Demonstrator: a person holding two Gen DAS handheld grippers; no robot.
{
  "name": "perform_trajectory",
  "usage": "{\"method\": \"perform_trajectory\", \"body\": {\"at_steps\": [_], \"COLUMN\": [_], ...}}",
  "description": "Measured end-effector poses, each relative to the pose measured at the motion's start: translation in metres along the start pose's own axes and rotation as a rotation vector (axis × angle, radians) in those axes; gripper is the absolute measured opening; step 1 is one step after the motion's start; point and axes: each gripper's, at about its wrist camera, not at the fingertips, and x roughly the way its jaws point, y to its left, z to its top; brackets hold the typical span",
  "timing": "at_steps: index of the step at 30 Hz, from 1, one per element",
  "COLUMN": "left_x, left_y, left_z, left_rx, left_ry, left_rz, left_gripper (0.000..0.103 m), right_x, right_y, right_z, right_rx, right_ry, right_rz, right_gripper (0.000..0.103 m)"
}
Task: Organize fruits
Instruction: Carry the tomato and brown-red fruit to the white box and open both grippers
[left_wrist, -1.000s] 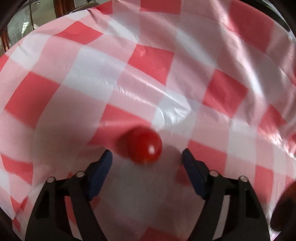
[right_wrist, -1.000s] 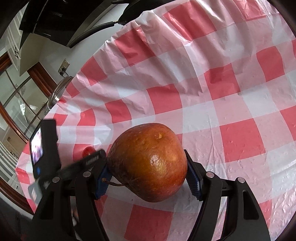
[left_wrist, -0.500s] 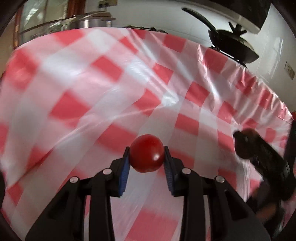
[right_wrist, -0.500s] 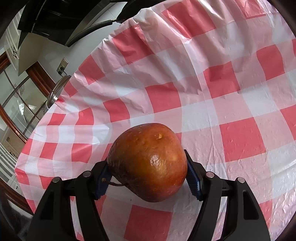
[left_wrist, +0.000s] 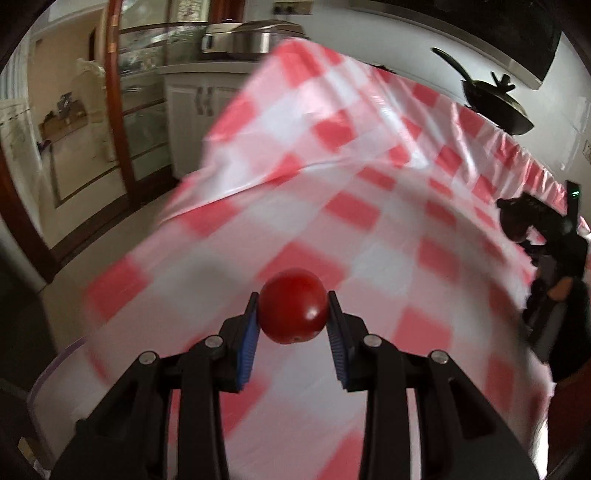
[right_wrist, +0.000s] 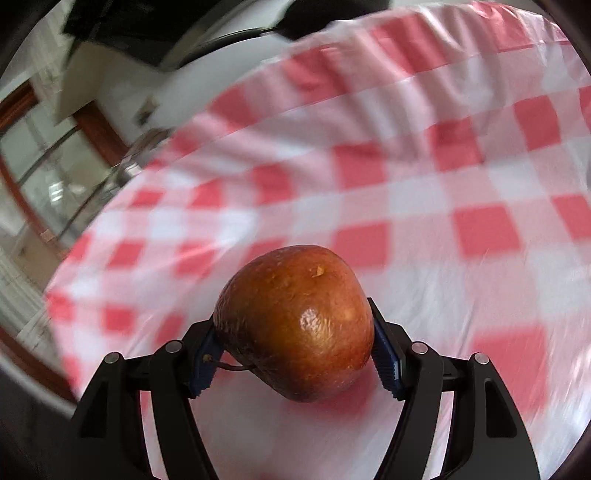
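While the left gripper (left_wrist: 291, 314) hangs over the checked cloth, its jaws are clamped on a small red tomato (left_wrist: 292, 311), one blue pad (left_wrist: 250, 334) pressed to each side of the fruit. The tomato sits between the fingertips, clear of the surface beneath, glossy with a bright spot low on its right side. Below it the red-and-white tablecloth (left_wrist: 369, 229) covers the counter and drapes over its far left corner, and the pattern is smeared with blur. Behind the counter stand a white cabinet (left_wrist: 192, 110) with a steel cooker (left_wrist: 255, 38) on top, and a dark pan (left_wrist: 491, 99) near the wall to the right. At the right edge of this view the other tool shows as a dark shape, too blurred to read.

In the right wrist view, the right gripper (right_wrist: 295, 347) has its jaws set wide around a large brownish-red apple (right_wrist: 295, 325), whose skin looks wrinkled and dull. Both blue pads touch its flanks, and the stem points to the left pad, so the apple lies on its side in the grip. It is held above the same checked cloth (right_wrist: 443, 192), which is blurred here too.
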Motion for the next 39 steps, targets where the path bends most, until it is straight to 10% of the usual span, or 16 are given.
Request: {"method": "perform_trajectory", "body": {"at_steps": [22, 39], "left_x": [-0.058, -0.031], "left_y": [0.175, 0.226], "left_z": [-0.120, -0.181], "left_rx": [-0.189, -0.292], "left_ry": [0.012, 0.081], "left_rz": [0.110, 0.144], "left_gripper": [0.035, 0.035], "right_x": [-0.116, -0.120], "right_y": [0.235, 0.280], "right_z": [-0.251, -0.388], "right_rx": [-0.671, -1.041], "right_ry": [0.235, 0.446], "right_rz": [0.340, 0.445], "right_gripper": [0.068, 0.068]}}
